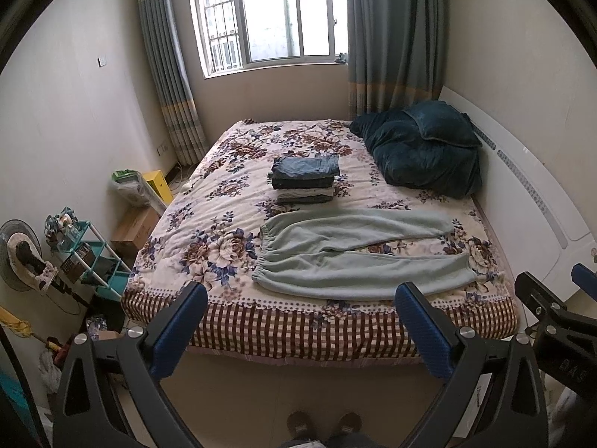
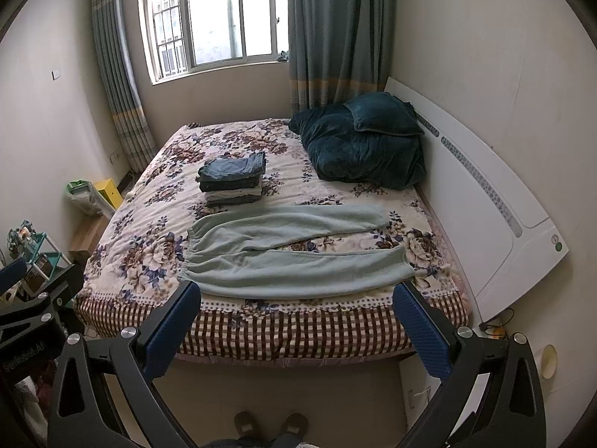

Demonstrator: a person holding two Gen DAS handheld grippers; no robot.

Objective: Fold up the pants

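Observation:
Pale green pants [image 1: 354,257] lie spread flat on the floral bedspread [image 1: 209,231], waistband to the left, both legs reaching right. They also show in the right wrist view [image 2: 298,254]. My left gripper [image 1: 302,298] is open and empty, held back from the bed's near edge. My right gripper [image 2: 296,298] is open and empty too, also short of the bed; it shows at the right edge of the left wrist view [image 1: 552,298]. The left gripper shows at the left edge of the right wrist view [image 2: 33,291].
A stack of folded clothes [image 1: 306,179] sits mid-bed behind the pants. A dark teal quilt and pillow [image 1: 425,145] lie at the far right by the white headboard [image 1: 530,194]. A teal rack [image 1: 93,257], a fan and boxes crowd the floor left of the bed.

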